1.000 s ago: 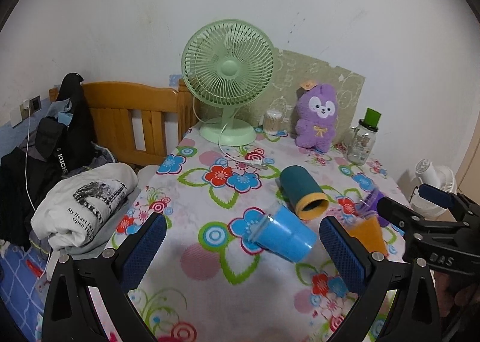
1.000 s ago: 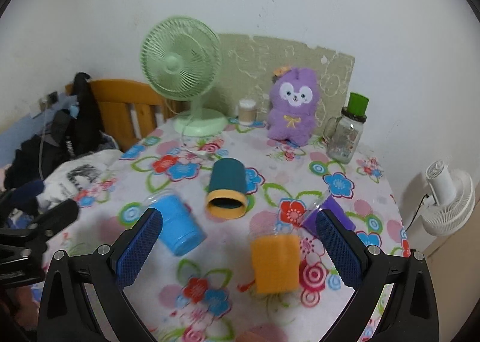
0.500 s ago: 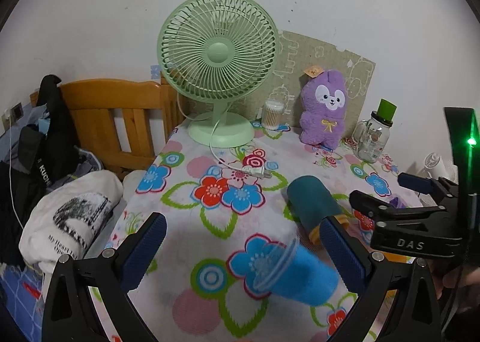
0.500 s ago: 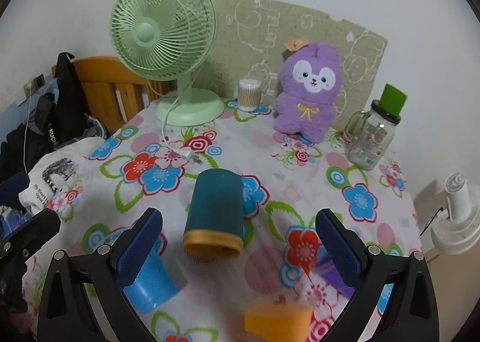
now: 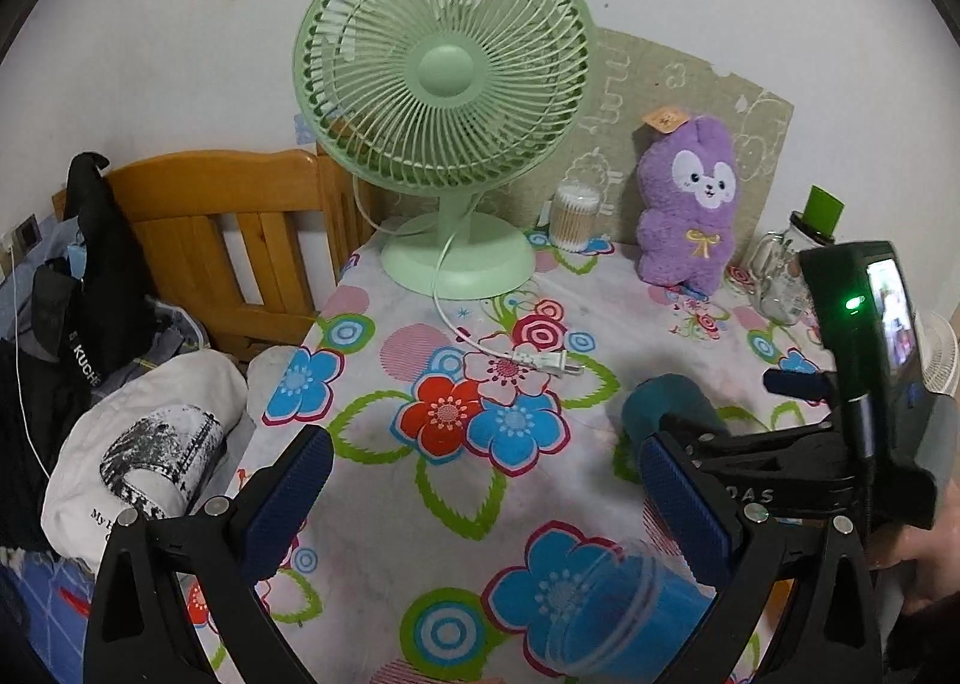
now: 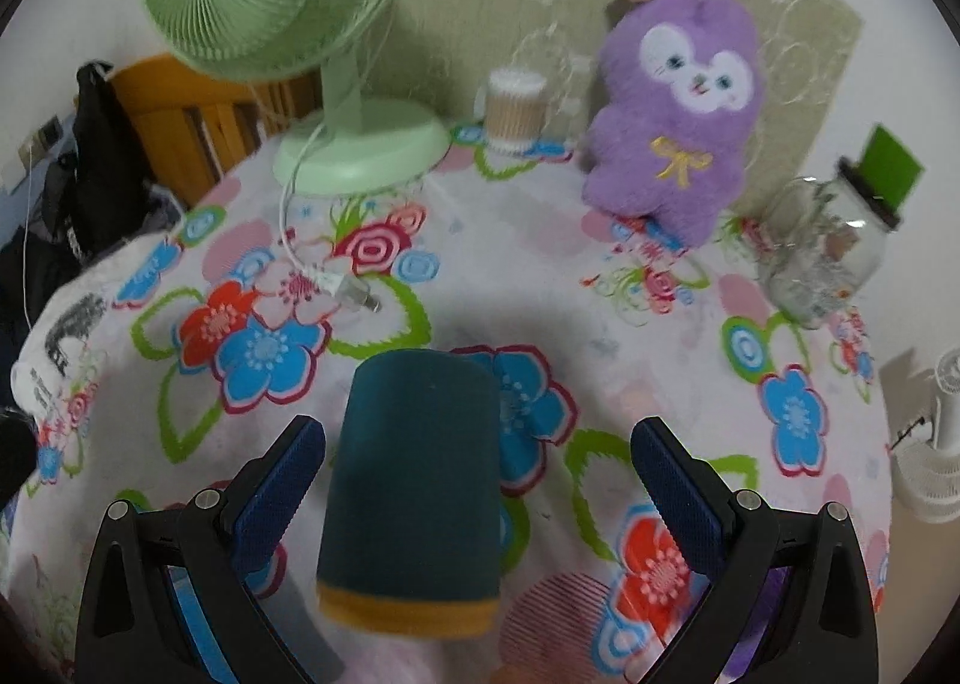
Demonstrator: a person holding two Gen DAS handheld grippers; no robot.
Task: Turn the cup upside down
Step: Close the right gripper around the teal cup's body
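A dark teal cup (image 6: pixel 414 474) with a yellow rim lies on its side on the flowered tablecloth (image 6: pixel 600 336), rim toward the camera. My right gripper (image 6: pixel 477 480) is open, its blue pads on either side of the cup, the left pad (image 6: pixel 282 480) close to it. The cup also shows in the left wrist view (image 5: pixel 666 405), partly behind the right gripper (image 5: pixel 798 414). A light blue cup (image 5: pixel 618 618) lies on its side near the table's front. My left gripper (image 5: pixel 480 504) is open and empty above it.
A green fan (image 5: pixel 444 102) stands at the back with its cord and plug (image 5: pixel 540 363) on the cloth. A purple plush (image 6: pixel 678 108), a cotton swab jar (image 6: pixel 513 105) and a glass jar with a green lid (image 6: pixel 834 246) line the back. A wooden bed frame (image 5: pixel 228 228) with clothes is on the left.
Both grippers have moved forward over the table. The right gripper now straddles the teal cup. The blue cup has slid toward the bottom of the left view.
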